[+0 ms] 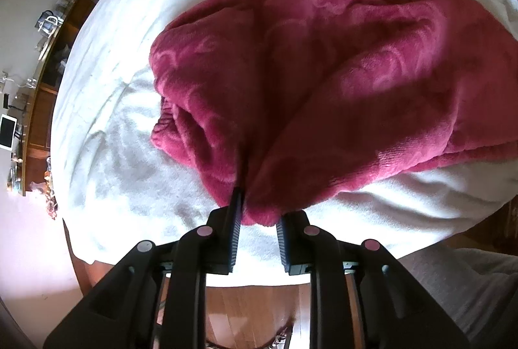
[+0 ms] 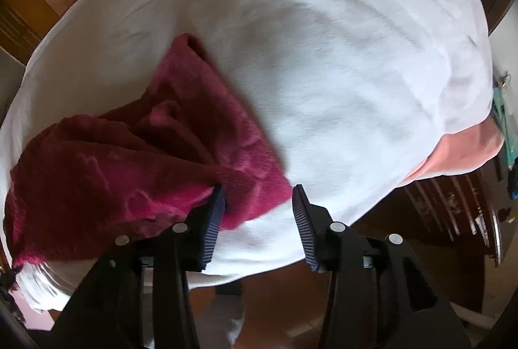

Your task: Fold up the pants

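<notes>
The plush pants looked soft and floppy; left gripper pinched their lower hem, right gripper stood apart, empty.

- Pants: deep raspberry-red fleece with a paler pink swirling pattern pressed into the pile.
- Bed cover: plain white, with soft grey shading in its creases.
- Left claw and right claw: black frames with dark blue ribbed pads.
- Floor: warm reddish-brown wood.
- Sheet edge under the cover: salmon pink.
</notes>
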A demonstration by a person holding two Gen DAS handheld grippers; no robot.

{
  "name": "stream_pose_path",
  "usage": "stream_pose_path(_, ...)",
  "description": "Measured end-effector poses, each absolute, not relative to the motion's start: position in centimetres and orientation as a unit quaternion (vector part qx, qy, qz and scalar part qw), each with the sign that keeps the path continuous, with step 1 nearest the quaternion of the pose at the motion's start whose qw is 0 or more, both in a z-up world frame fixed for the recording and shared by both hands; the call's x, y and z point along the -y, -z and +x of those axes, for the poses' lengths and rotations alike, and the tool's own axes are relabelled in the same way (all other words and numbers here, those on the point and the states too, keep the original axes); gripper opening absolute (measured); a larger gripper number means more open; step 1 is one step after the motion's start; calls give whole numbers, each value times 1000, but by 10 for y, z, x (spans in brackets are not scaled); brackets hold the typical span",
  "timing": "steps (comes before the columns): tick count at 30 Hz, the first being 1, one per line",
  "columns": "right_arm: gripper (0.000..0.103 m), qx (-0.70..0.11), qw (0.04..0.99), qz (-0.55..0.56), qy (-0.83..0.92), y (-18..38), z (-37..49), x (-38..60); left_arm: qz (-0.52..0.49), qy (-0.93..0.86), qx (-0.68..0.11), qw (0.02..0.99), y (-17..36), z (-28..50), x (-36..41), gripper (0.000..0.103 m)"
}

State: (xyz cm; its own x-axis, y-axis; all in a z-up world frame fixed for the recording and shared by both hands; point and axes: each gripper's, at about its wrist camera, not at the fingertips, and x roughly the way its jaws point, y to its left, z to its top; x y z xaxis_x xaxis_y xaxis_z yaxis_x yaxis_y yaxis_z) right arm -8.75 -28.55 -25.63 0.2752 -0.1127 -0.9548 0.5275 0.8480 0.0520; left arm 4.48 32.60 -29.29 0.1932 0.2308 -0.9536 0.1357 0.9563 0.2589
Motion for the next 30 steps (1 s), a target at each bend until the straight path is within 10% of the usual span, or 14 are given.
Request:
stream_pose_path(18,44,-577,788,167,132,284,32,273,150,-68,-624,764,267,51,-332,21)
stream_pose_path(23,9,-581,789,154,128,278,37,266,129,-92,-627,763,270,54,-348,21)
stream_pose_path(30,0,-530,819,129,175,224,31,288,103,-97,-627,766,274,62,-350,21)
